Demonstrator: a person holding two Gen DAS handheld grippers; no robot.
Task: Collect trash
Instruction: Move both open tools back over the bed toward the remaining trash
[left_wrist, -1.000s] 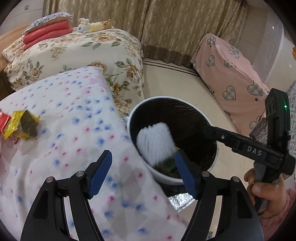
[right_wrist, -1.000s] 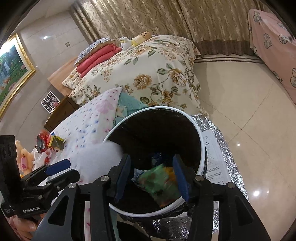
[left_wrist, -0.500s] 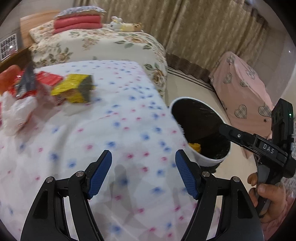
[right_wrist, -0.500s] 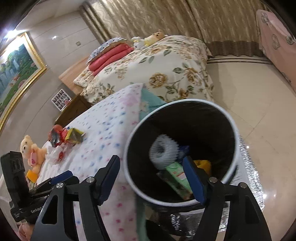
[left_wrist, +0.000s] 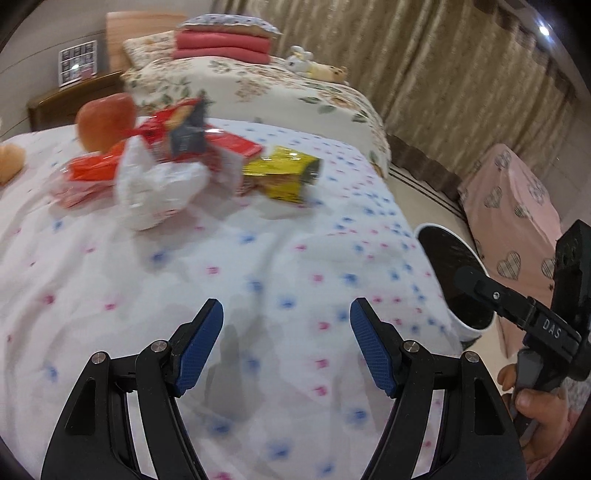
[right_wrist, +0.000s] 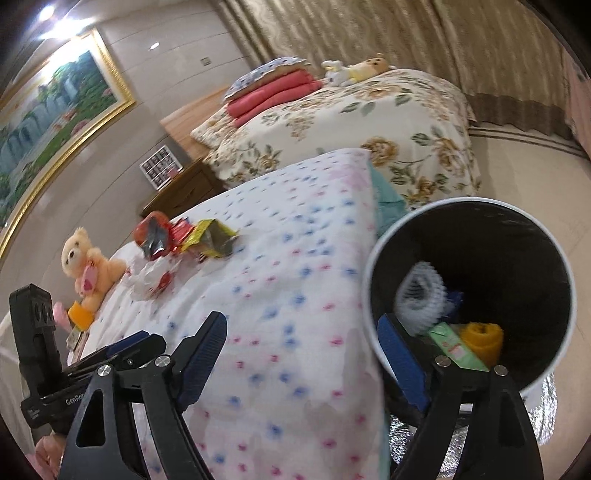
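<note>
2 hand-held grippers hover empty: the left hand-held gripper (left_wrist: 286, 343) spread wide over the dotted white bedspread (left_wrist: 229, 280), the right hand-held gripper (right_wrist: 303, 354) opening, nothing between its jaws. Crumpled yellow foil wrapper (left_wrist: 286, 175) lies mid-bed; round white-rimmed black-lined bin (right_wrist: 476, 291) stands beside the bed.

Bright ceiling-light glare; motion blur thru-out; fisheye warp w/ dark corners.

Both wrist views downward over bed (left_wrist: 258, 258)
</note>
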